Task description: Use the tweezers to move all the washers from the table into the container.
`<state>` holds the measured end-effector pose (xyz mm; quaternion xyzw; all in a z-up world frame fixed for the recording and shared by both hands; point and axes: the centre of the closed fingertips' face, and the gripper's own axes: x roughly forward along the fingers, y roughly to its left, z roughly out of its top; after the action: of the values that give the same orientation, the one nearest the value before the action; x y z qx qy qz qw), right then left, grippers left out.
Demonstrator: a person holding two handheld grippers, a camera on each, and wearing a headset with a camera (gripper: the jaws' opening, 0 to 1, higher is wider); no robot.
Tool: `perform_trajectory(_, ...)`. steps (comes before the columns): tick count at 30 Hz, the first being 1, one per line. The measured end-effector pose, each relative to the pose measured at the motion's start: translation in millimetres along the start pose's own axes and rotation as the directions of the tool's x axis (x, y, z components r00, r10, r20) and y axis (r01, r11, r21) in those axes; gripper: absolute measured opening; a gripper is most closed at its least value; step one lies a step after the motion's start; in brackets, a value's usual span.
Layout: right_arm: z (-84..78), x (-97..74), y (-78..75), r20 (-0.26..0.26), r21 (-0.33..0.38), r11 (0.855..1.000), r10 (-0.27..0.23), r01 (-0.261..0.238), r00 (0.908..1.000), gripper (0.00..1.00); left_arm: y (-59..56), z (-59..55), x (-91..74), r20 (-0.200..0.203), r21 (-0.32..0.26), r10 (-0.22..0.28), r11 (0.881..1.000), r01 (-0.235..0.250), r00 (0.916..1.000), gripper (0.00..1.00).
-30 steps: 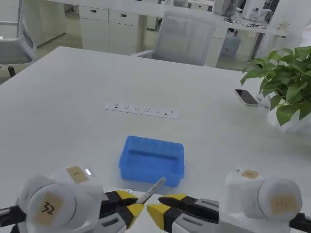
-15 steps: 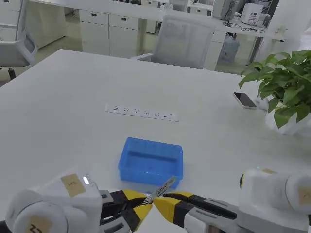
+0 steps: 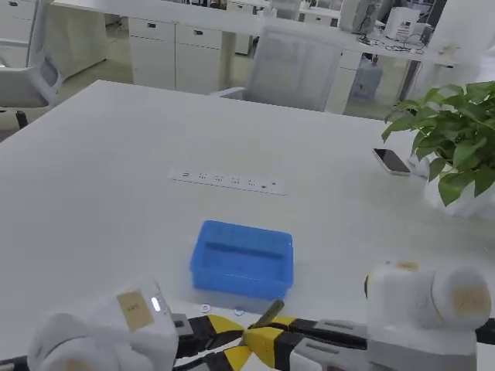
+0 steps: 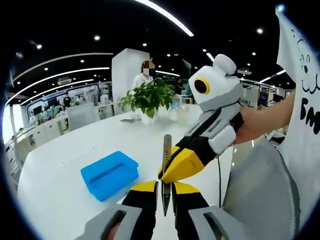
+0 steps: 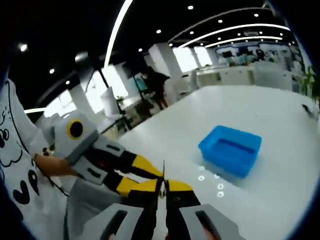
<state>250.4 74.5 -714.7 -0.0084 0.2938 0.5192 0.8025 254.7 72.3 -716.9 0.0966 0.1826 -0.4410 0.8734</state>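
White desks; grey chair

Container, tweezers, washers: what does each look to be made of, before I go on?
Container: looks like moulded plastic, an even saturated blue with a soft matt sheen. Tweezers: probably metal, a thin grey strip with a dull gleam. Washers: small pale rings beside the container; likely metal, but too small to be sure.

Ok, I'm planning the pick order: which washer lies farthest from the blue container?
The washer lowest in the right gripper view, last of the scatter leading away from the blue container; the others lie closer to its wall.
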Motion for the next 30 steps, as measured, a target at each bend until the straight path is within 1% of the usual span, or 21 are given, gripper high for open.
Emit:
perform_trajectory(1, -1.7, 0.5, 0.6, -0.017, -0.032, 0.999, 0.009, -0.009, 0.9998, 0.01, -0.3, -2.6, -1.6, -0.018, -0.01, -0.019, 1.0, 0.019, 0.9996, 0.13)
perform_trajectory(2, -2.7, 0.9, 2.0, -0.027, -0.043, 0.999, 0.021, -0.022, 0.9994, 0.01, 3.3, -1.6, -4.5, -0.017, -0.003, -0.018, 1.0, 0.018, 0.9997, 0.13)
perform_trajectory(3, -3.5, 1.6, 3.1, -0.037, -0.067, 0.997, 0.033, -0.036, 0.9987, 0.01, 4.6, 0.3, -7.1, -0.014, 0.01, -0.026, 1.0, 0.026, 0.9996, 0.12)
perform_trajectory(4, -2.1, 2.1, 3.0, -0.032, -0.09, 0.995, 0.037, -0.04, 0.9988, 0.01, 3.3, 1.9, -10.0, -0.029, 0.027, -0.057, 0.998, 0.058, 0.9979, 0.12)
perform_trajectory(5, -4.7, 2.4, 3.9, -0.056, -0.118, 0.991, 0.05, -0.056, 0.9972, 0.01, 5.2, 5.8, -10.5, -0.021, 0.026, -0.058, 0.998, 0.058, 0.9981, 0.11)
perform_trajectory(6, -6.1, 2.5, 4.0, -0.07, -0.138, 0.988, 0.054, -0.064, 0.996, 0.01, -0.8, 9.0, -12.1, -0.031, 0.049, -0.116, 0.992, 0.117, 0.9928, 0.09)
perform_trajectory(7, -7.6, 2.7, 4.4, -0.085, -0.15, 0.986, 0.06, -0.072, 0.9946, 0.01, -2.5, 10.0, -12.9, -0.047, 0.064, -0.139, 0.988, 0.141, 0.9893, 0.07)
perform_trajectory(8, -8.7, 2.8, 5.5, -0.096, -0.162, 0.983, 0.067, -0.082, 0.9931, 0.01, -1.3, 11.7, -13.1, -0.054, 0.082, -0.138, 0.986, 0.142, 0.9889, 0.07)
perform_trajectory(10, -12.3, 3.4, 9.9, -0.129, -0.202, 0.972, 0.093, -0.118, 0.9872, 0.01, -4.4, 20.4, -12.9, -0.041, 0.103, -0.174, 0.979, 0.178, 0.9839, 0.08)
perform_trajectory(12, -17.0, 3.6, 13.7, -0.171, -0.245, 0.957, 0.114, -0.154, 0.9788, 0.01, -13.3, 26.3, -12.2, -0.043, 0.088, -0.246, 0.965, 0.249, 0.9684, 0.09)
perform_trajectory(14, -19.8, 4.0, 18.4, -0.198, -0.261, 0.946, 0.142, -0.191, 0.9698, 0.01, -19.1, 28.8, -10.7, -0.053, 0.115, -0.288, 0.949, 0.292, 0.9563, 0.12)
perform_trajectory(15, -19.9, 4.4, 19.1, -0.203, -0.266, 0.943, 0.145, -0.198, 0.9683, 0.01, -22.6, 28.0, -9.4, -0.074, 0.126, -0.315, 0.938, 0.322, 0.9464, 0.09)
perform_trajectory(18, -23.0, 4.5, 23.6, -0.241, -0.309, 0.918, 0.176, -0.247, 0.9544, 0.01, -26.8, 24.8, -4.9, -0.108, 0.139, -0.344, 0.924, 0.356, 0.9329, 0.0)
perform_trajectory(19, -25.1, 4.3, 23.9, -0.256, -0.313, 0.915, 0.178, -0.256, 0.9502, 0.02, -33.2, 24.1, -4.9, -0.115, 0.139, -0.384, 0.907, 0.397, 0.9163, 0.0)
perform_trajectory(20, -27.5, 4.4, 24.5, -0.273, -0.327, 0.906, 0.182, -0.269, 0.9446, 0.02, -31.7, 21.9, -4.9, -0.128, 0.133, -0.374, 0.911, 0.39, 0.9183, 0.0)
perform_trajectory(21, -27.5, 5.2, 24.0, -0.27, -0.335, 0.904, 0.178, -0.266, 0.9462, 0.02, -33.1, 20.9, -5.6, -0.133, 0.146, -0.387, 0.903, 0.404, 0.9126, 0.0)
perform_trajectory(23, -26.2, 5.5, 23.0, -0.259, -0.341, 0.904, 0.174, -0.259, 0.95, 0.02, -32.4, 21.2, -6.0, -0.131, 0.15, -0.381, 0.905, 0.398, 0.9151, 0.0)
perform_trajectory(25, -22.3, 7.1, 20.2, -0.232, -0.33, 0.916, 0.155, -0.228, 0.9603, 0.03, -29.5, 22.2, -6.4, -0.122, 0.151, -0.364, 0.913, 0.379, 0.9235, 0.0)
perform_trajectory(26, -19.7, 8.3, 19.3, -0.21, -0.301, 0.932, 0.144, -0.204, 0.9671, 0.03, -28.8, 22.8, -7.4, -0.117, 0.152, -0.358, 0.915, 0.373, 0.9265, 0.0)
perform_trajectory(27, -17.8, 9.3, 18.9, -0.194, -0.279, 0.942, 0.134, -0.186, 0.9717, 0.04, -26.0, 23.7, -8.3, -0.113, 0.137, -0.34, 0.925, 0.354, 0.9336, 0.0)
perform_trajectory(30, -16.3, 11.9, 22.3, -0.179, -0.287, 0.939, 0.14, -0.188, 0.9738, 0.04, -26.1, 26.4, -14.2, -0.097, 0.136, -0.341, 0.926, 0.352, 0.935, 0.0)
